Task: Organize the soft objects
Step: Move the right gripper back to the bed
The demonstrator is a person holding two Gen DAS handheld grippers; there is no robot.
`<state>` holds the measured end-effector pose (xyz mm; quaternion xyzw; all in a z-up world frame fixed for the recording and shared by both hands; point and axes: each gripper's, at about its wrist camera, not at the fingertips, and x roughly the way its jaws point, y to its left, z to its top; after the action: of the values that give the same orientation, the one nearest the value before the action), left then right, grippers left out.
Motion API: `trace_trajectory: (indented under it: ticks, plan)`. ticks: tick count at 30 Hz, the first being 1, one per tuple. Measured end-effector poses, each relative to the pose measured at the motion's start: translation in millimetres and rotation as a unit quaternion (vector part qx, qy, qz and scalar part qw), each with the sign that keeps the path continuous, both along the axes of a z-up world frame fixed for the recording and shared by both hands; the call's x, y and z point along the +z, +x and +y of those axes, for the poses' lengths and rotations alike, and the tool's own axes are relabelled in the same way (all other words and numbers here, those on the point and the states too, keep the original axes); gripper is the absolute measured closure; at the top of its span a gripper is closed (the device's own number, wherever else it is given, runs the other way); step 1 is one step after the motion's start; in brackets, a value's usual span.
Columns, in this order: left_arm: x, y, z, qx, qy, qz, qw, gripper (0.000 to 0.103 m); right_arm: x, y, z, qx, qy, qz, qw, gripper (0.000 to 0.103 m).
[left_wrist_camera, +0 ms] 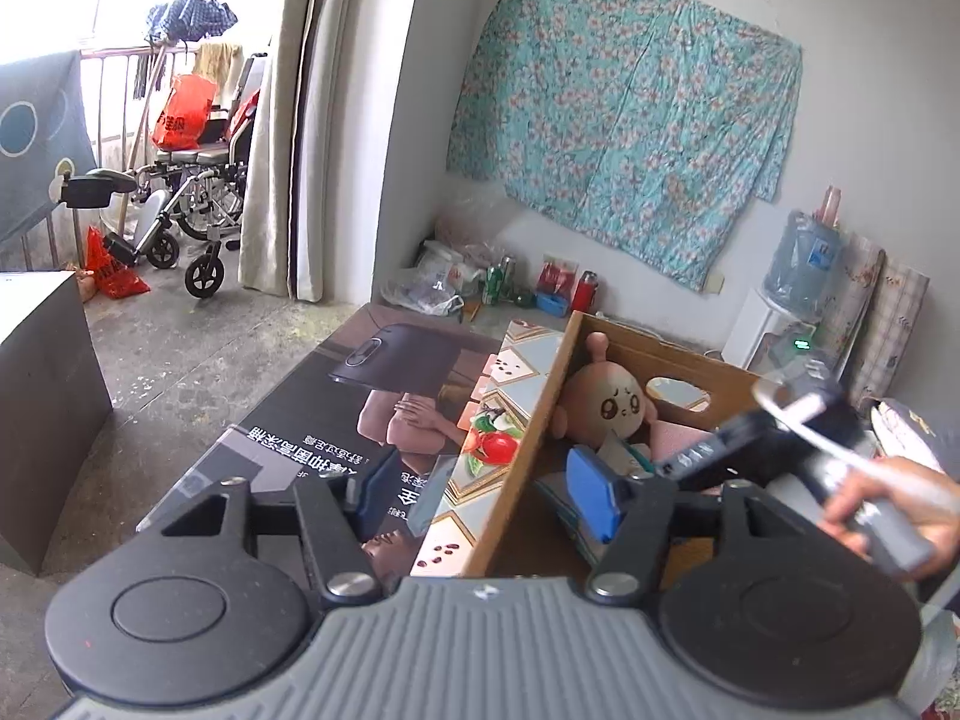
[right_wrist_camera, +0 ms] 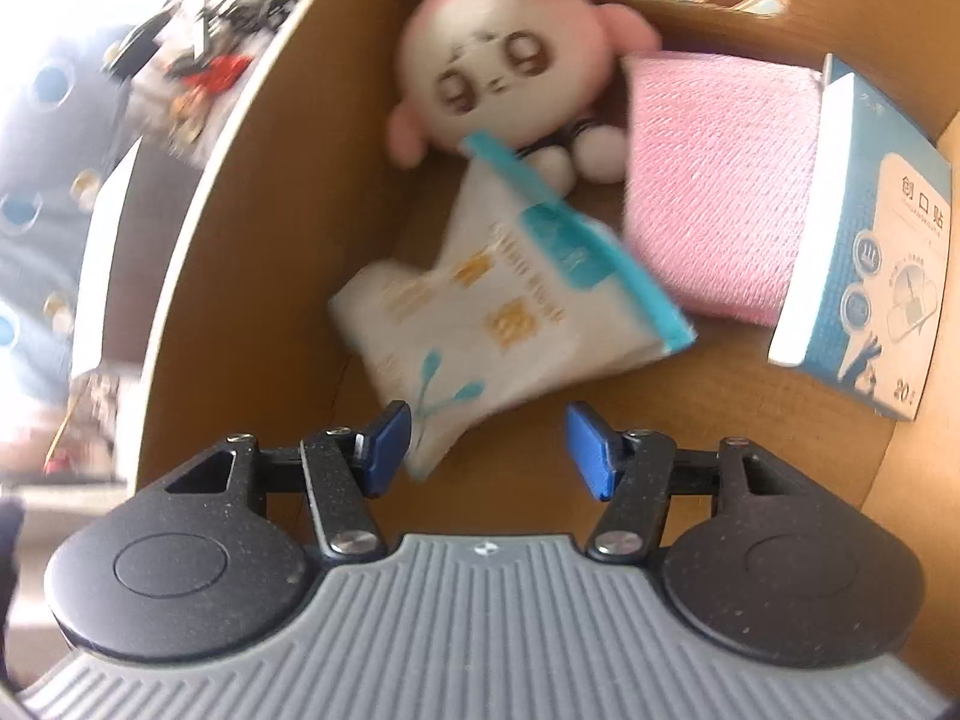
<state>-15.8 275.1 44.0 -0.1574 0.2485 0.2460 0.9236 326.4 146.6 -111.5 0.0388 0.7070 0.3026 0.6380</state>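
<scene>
The tissue pack [right_wrist_camera: 504, 312] lies loose in the cardboard box [right_wrist_camera: 252, 252], just ahead of the right hand-held gripper [right_wrist_camera: 489, 450], whose jaws stand apart and empty. The left hand-held gripper [left_wrist_camera: 480, 498], also parted, straddles the box's wall. Beside the pack lie a pink plush doll [right_wrist_camera: 510, 60] and a pink cloth [right_wrist_camera: 720, 180]. The box sits on a worktop [left_wrist_camera: 498, 420] in a room with a floral cloth [left_wrist_camera: 630, 120] on the wall.

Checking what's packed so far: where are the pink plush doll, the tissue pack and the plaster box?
pink plush doll [right_wrist_camera: 504, 69], right wrist view, face.
tissue pack [right_wrist_camera: 480, 306], right wrist view, white front.
plaster box [right_wrist_camera: 882, 264], right wrist view, printed front.
</scene>
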Motion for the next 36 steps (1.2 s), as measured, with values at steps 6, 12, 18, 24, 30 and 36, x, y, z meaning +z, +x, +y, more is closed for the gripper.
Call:
trace_trajectory:
  ticks: [6, 12, 18, 24, 30, 36]
  plan:
    - [-5, -16, -11, 0.006, -0.001, -0.004, 1.0000, 0.037, -8, 6, 2, -0.014, 0.005, -0.029, 0.999, 0.044]
    - [-9, -23, -9, 0.015, -0.016, -0.004, 0.9997, 0.037, 0, -7, 6, 0.013, 0.011, -0.068, 0.998, 0.044]
    - [-9, -24, -14, 0.008, -0.023, -0.003, 0.9997, 0.037, 1, -11, 4, 0.013, 0.022, -0.049, 0.998, 0.044]
    - [-3, -22, -28, -0.014, -0.017, -0.008, 0.9997, 0.032, 40, -24, -13, 0.008, 0.067, -0.057, 0.996, 0.043]
    - [4, -10, -58, -0.063, -0.021, -0.022, 0.9976, 0.025, 112, -37, -71, -0.007, 0.132, -0.097, 0.986, 0.038]
    - [7, 17, -109, -0.141, -0.015, -0.029, 0.9895, 0.022, 150, -56, -164, -0.049, 0.151, -0.139, 0.978, 0.036]
